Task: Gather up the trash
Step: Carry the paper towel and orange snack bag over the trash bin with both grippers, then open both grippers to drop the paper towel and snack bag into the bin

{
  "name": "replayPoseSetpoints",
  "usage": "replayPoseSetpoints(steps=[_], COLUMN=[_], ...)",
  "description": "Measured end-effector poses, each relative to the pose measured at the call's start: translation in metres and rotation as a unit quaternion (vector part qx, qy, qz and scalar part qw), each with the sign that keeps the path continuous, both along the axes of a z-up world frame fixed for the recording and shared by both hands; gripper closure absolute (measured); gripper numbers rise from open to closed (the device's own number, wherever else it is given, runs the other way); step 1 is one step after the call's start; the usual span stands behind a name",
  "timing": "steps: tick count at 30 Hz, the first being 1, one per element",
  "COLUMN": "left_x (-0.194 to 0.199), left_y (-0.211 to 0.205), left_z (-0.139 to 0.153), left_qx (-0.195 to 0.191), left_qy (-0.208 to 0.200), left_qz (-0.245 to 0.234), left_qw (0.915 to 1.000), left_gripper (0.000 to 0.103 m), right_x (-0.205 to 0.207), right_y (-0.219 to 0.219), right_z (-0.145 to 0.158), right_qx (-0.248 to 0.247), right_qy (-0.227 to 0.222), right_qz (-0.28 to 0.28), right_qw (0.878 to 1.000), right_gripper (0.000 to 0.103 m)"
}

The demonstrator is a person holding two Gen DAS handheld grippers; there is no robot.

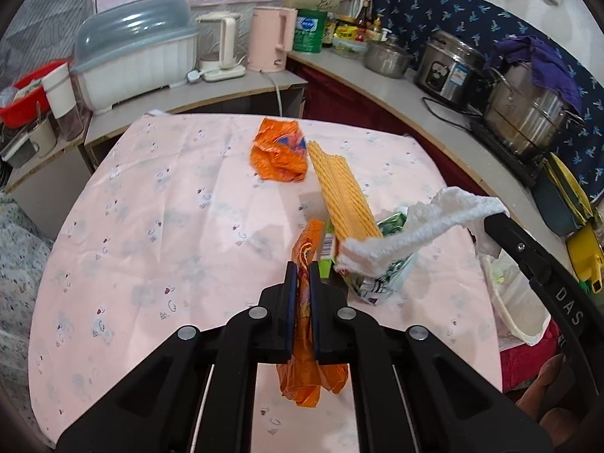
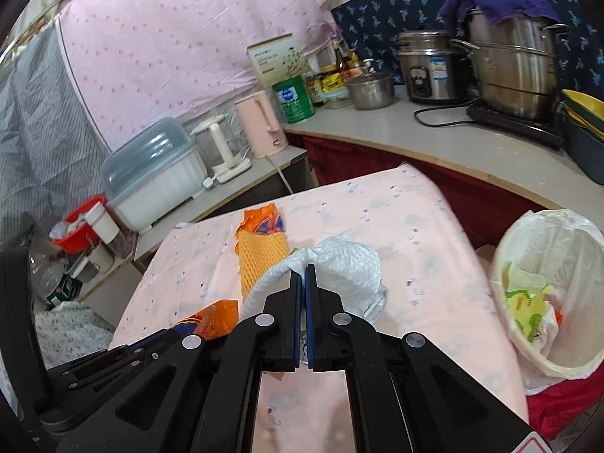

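Observation:
My left gripper (image 1: 302,270) is shut on an orange snack wrapper (image 1: 307,377), which hangs above the pink tablecloth (image 1: 151,245). My right gripper (image 2: 304,273) is shut on a white paper towel (image 2: 351,268); the left wrist view shows that towel (image 1: 415,226) stretched from the right gripper's arm. On the table lie a crumpled orange wrapper (image 1: 279,151), a yellow foam net (image 1: 343,192) and a green-and-white packet (image 1: 381,275). A bin lined with a white bag (image 2: 547,290) stands to the right of the table with trash inside.
Behind the table a low shelf carries a dish box (image 1: 136,60), a blender (image 1: 222,45) and a pink kettle (image 1: 270,37). The counter at the right holds a rice cooker (image 1: 449,68), steel pots (image 1: 528,113) and a green tin (image 2: 292,100).

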State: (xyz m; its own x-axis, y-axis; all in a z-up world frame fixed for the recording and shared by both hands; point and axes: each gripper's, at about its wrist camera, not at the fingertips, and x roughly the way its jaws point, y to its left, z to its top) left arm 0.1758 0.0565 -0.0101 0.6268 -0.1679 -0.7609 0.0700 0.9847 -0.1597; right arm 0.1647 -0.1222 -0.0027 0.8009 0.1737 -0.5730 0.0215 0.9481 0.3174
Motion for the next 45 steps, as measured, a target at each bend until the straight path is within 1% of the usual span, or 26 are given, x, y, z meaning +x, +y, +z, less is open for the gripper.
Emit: replayPoseSetpoints(steps=[10, 21, 34, 45], left_x=[-0.022, -0.037, -0.038, -0.034], left_y=[-0.045, -0.094, -0.165, -0.236], left_z=[0.036, 0.055, 0.054, 0.041], left_qx=[0.001, 0.0, 0.01, 0.015], left_qy=[-0.039, -0.059, -0.058, -0.046], left_qz=[-0.043, -0.089, -0.144, -0.202], left_qw=[0.9983, 0.9943, 0.9879, 0.9782], left_gripper=[0.097, 0.097, 0.097, 0.097], right_x=[-0.034, -0.065, -0.091, -0.107], right_y=[-0.056, -0.103, -0.156, -0.211], right_z=[0.018, 0.021, 0.021, 0.012], right_qx=[0.02, 0.032, 0.036, 0.041], right_qy=[-0.031, -0.041, -0.048, -0.041], right_qz=[-0.048, -0.087, -0.138, -0.189], right_qw=[0.998, 0.995, 0.989, 0.98], right_gripper=[0.101, 0.101, 0.101, 0.101])
